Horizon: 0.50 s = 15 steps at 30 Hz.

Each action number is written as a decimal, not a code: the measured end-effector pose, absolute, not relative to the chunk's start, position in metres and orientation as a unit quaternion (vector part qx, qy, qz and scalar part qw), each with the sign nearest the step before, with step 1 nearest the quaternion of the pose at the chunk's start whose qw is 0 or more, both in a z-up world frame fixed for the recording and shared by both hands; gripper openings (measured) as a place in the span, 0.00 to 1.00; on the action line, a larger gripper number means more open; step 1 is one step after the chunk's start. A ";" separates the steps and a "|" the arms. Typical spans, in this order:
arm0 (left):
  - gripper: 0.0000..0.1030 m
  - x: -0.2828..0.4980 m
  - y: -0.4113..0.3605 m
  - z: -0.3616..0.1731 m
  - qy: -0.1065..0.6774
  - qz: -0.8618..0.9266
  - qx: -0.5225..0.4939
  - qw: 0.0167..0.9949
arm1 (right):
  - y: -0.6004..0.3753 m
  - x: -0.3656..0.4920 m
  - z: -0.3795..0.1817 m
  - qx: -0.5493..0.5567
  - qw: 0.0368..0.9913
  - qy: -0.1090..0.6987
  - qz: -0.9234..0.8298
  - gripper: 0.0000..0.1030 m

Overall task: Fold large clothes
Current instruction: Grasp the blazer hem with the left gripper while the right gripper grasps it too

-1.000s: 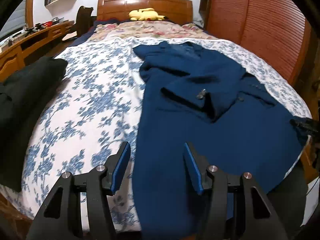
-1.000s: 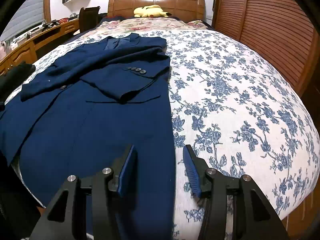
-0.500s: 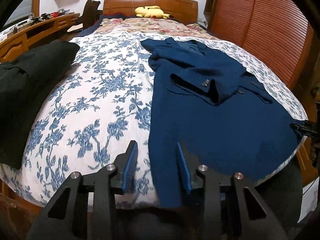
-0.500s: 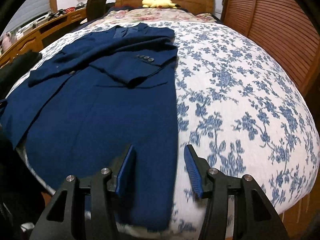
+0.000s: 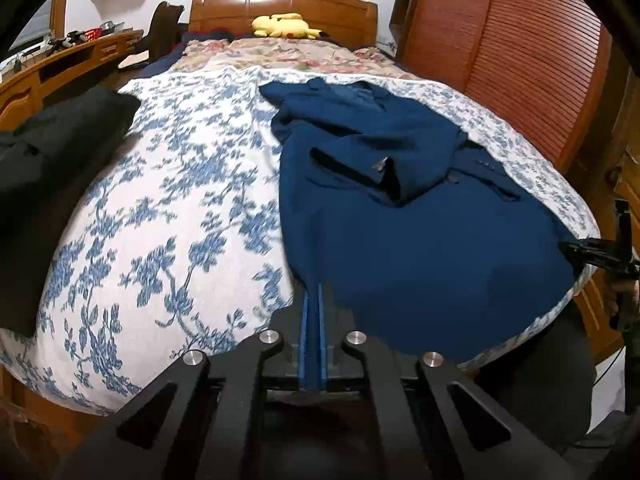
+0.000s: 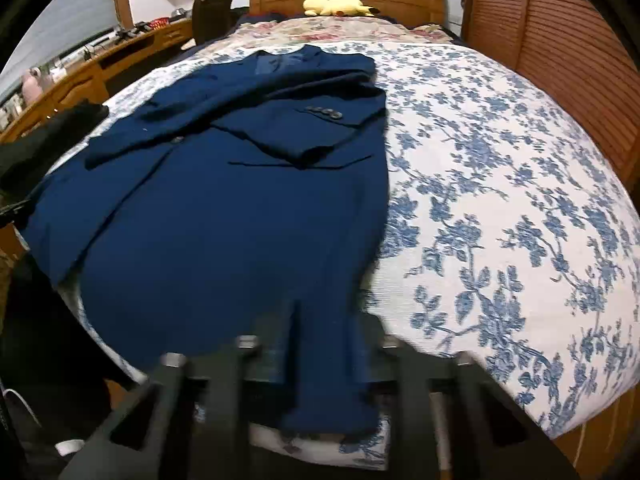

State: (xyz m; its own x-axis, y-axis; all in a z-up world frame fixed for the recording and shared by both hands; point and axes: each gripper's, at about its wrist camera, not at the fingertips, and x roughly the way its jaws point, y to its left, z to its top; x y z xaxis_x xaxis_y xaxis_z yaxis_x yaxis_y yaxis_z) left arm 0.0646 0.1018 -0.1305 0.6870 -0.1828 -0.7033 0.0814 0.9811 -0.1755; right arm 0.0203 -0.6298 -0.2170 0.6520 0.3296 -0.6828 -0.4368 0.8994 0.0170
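Observation:
A navy blue jacket (image 5: 400, 240) lies face up on the floral bedspread (image 5: 160, 200), collar toward the headboard and one sleeve folded across its chest. My left gripper (image 5: 314, 304) is shut, its blue pads pinched on the hem's near left corner. In the right wrist view the jacket (image 6: 224, 220) fills the left half of the bed. My right gripper (image 6: 324, 360) is blurred. Its jaws are closing on the hem's near right corner, and cloth between them hides the pads. In the left wrist view the right gripper (image 5: 592, 252) shows at the far right edge.
A black garment (image 5: 48, 152) lies on the bed's left side. A yellow plush toy (image 5: 284, 26) rests against the wooden headboard (image 5: 280, 4). A wooden desk (image 5: 80, 52) runs along the left and slatted wardrobe doors (image 5: 520, 60) along the right. Bare bedspread (image 6: 500, 200) spreads right of the jacket.
Both grippers have gone from open to closed on the jacket's near hem. The left one shifted right onto the hem's corner. In the right wrist view the hem now bunches up between the fingers.

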 end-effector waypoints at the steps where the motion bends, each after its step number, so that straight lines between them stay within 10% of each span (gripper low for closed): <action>1: 0.04 0.064 0.100 -0.126 0.385 -0.075 -0.065 0.918 | -0.630 0.021 -0.215 -0.069 0.905 0.358 0.219 0.09; 15: 0.04 0.068 0.067 -0.031 0.289 -0.098 -0.019 0.952 | -0.608 -0.012 -0.130 -0.073 0.938 0.230 0.250 0.05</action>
State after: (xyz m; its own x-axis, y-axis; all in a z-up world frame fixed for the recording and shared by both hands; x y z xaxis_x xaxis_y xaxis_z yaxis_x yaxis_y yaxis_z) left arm 0.0675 0.0675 -0.0312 0.8135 -0.1981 -0.5467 0.1760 0.9800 -0.0931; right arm -0.0125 -0.6083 -0.1304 0.7695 0.4355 -0.4672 -0.5023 0.8644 -0.0214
